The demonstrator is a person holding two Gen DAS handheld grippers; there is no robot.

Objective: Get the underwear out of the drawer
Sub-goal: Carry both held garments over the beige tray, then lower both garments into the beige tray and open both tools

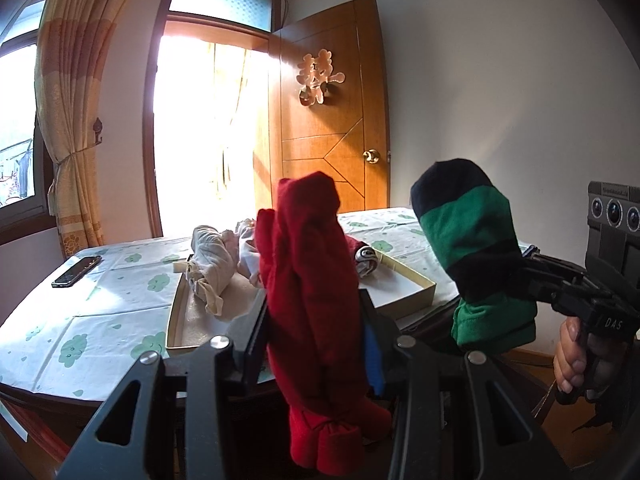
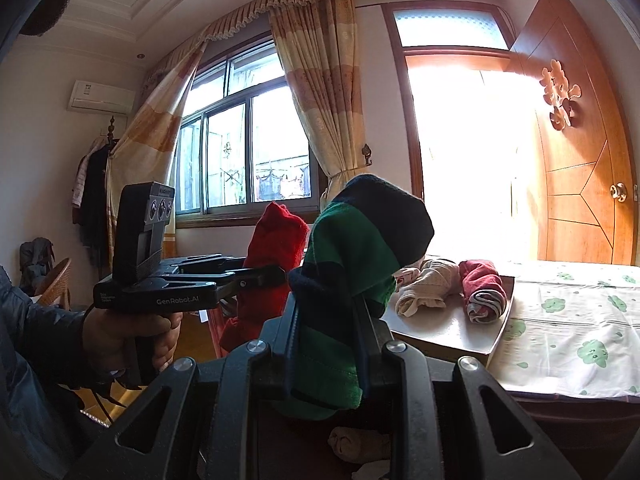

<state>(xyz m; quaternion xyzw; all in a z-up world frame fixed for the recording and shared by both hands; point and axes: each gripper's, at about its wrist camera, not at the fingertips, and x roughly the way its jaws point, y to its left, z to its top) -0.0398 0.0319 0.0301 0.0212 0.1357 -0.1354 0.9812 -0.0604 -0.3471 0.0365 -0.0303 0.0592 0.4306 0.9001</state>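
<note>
left gripper [image 1: 316, 320] pinches a rolled red underwear [image 1: 312, 280] upright, right gripper [image 2: 332, 332] pinches a green-and-black roll [image 2: 352, 264] — both held in the air near the shallow box [image 1: 404, 284] holding more rolls.

A plain red roll [image 1: 312, 308] sits at six o'clock; at three o'clock a green-and-black striped roll [image 1: 472, 248]. The tabletop [image 1: 100, 320] cloth is white with green clouds, the door [image 1: 332, 120] orange-brown.
</note>
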